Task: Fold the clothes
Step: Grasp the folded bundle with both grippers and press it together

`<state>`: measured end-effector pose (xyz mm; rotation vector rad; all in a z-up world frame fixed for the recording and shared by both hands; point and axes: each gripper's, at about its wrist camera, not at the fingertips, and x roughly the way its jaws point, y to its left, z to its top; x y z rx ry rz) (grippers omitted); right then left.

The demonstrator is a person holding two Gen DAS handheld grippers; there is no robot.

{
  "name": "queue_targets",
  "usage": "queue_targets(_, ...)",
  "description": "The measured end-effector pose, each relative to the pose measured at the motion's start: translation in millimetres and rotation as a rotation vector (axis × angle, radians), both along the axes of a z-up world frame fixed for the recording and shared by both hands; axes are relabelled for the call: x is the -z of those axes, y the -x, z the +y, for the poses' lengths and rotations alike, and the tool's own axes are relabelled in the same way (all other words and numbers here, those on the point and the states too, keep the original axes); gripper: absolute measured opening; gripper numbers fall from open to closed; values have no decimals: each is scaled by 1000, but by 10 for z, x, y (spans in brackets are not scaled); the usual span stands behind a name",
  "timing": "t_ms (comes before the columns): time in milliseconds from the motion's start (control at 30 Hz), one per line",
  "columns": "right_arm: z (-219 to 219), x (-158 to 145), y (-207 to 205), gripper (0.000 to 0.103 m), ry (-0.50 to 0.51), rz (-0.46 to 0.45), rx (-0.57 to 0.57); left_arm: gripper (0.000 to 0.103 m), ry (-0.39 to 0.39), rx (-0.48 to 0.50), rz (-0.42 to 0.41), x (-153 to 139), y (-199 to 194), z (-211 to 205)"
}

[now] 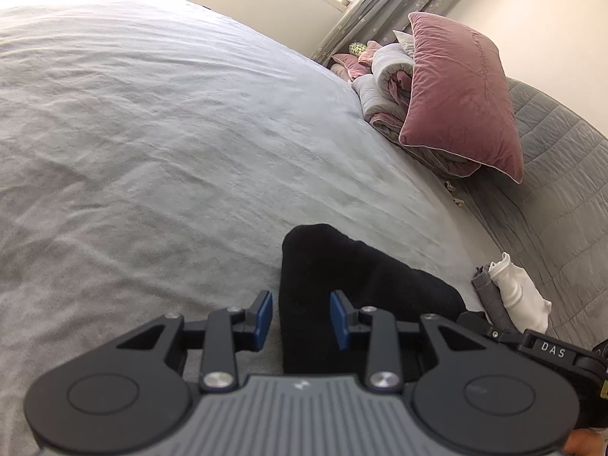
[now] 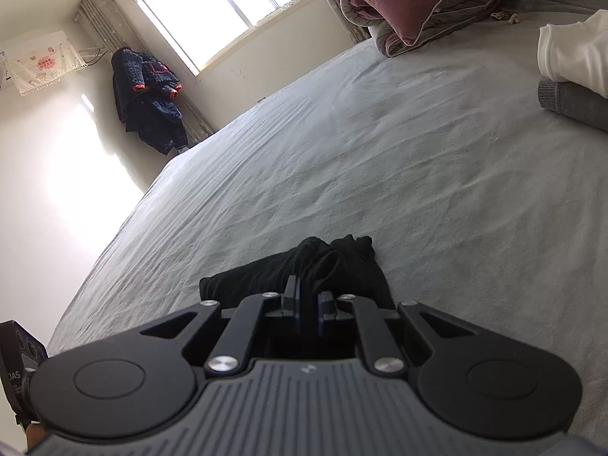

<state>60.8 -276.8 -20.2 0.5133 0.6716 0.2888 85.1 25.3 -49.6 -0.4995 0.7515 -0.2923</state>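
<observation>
Two grippers work over a grey-sheeted bed [image 1: 152, 133]. From the left wrist, the left gripper [image 1: 301, 319] has its jaws spread, blue pads straddling the near edge of a black garment [image 1: 342, 273] lying on the sheet. Beyond it sit a folded white garment [image 1: 520, 296] on a grey one [image 1: 488, 292], and a pink pillow [image 1: 459, 91] leans on rolled bedding. From the right wrist, the right gripper [image 2: 308, 304] has its jaws pressed together, pinching a bunched fold of the black garment [image 2: 266, 269]. A dark jacket [image 2: 148, 102] hangs beside the window [image 2: 224, 7].
</observation>
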Motion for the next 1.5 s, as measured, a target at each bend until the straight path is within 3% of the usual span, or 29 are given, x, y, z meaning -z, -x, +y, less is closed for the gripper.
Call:
queue_targets(167,-9,176,-47,20,3,112,-12,33,13,-21,23,56,-40,18)
queue_targets(200,-32,174,-46,23,-10,114,-7,33,23,-25,27,68,-47,24)
queue_targets(267,-81,112,-49,37,-31,89,7,34,42,-32,31,84,-57,31)
queue_targets(333,-117,39,-61,42,-39,44,20,34,57,-29,26,87,-54,18)
queue_targets(467,-103,-26,-185,42,-37,-18,1,33,71,-39,3,79,-50,4)
queue_targets(500,-87,-24,-224,42,-38,-28,-7,30,73,-43,-4,75,-50,2)
queue_targets(533,-65,-12,-265,42,-41,-34,-17,16,72,-52,-16,63,-51,8)
queue_targets(600,-8,32,-338,42,-31,-38,-31,11,86,-59,-40,44,-63,39)
queue_targets(800,139,259,-500,42,19,-13,-41,11,272,10,-48,133,-209,62)
queue_targets(833,163,270,-491,40,32,-25,-39,11,306,25,-31,178,-238,35)
queue_targets(867,195,246,-453,25,61,-56,-35,11,336,38,-8,232,-266,0)
queue_targets(900,227,223,-414,18,89,-87,-31,11,331,46,0,266,-273,-41)
queue_targets(967,291,176,-338,14,147,-149,-23,11,286,55,1,312,-268,-127)
queue_targets(1133,451,59,-146,13,290,-303,-3,13,226,40,-41,249,-216,-237)
queue_targets(1200,499,85,-169,13,371,-320,2,17,203,42,-51,222,-205,-268)
queue_targets(1333,439,270,-315,22,389,-218,24,22,119,45,-84,119,-159,-301)
queue_targets(1433,389,196,-219,39,400,-258,66,22,61,37,-144,-28,-106,-279)
queue_targets(1500,366,97,-174,41,388,-289,71,22,53,42,-153,-71,-152,-282)
